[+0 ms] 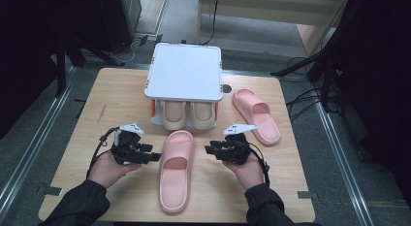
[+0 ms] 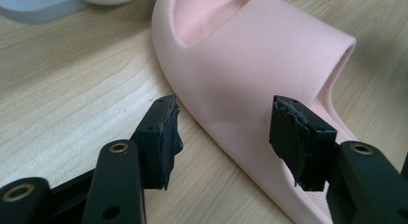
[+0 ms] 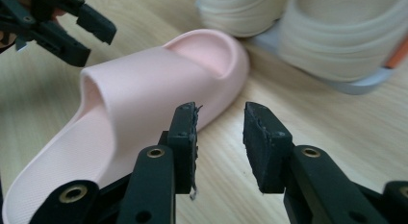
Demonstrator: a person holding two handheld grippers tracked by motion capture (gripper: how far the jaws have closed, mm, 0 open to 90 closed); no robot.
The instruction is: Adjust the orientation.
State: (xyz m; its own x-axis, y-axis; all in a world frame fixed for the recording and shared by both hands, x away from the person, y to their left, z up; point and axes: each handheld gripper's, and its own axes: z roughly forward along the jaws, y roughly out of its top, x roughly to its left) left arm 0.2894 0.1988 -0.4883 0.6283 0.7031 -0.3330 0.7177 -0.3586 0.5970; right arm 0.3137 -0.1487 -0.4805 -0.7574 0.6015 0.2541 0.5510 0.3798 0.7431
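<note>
A pink slipper [image 1: 175, 170] lies lengthwise at the middle of the wooden table [image 1: 97, 104], toe toward the shoe rack. My left gripper [image 1: 154, 157] sits just left of its strap, jaws pointing at it. In the left gripper view the left gripper [image 2: 226, 113] is open and the slipper's side [image 2: 250, 56] lies just beyond the pads, untouched. My right gripper [image 1: 208, 150] stands to the slipper's right. In the right gripper view the right gripper [image 3: 220, 116] is open with bare table between its pads, the slipper [image 3: 144, 84] beside its left pad.
A small shoe rack with a white top [image 1: 184, 71] stands at the table's back middle, a pair of beige slippers [image 1: 189, 114] on its lower shelf. A second pink slipper [image 1: 257, 114] lies at an angle right of the rack. Stands and cables surround the table.
</note>
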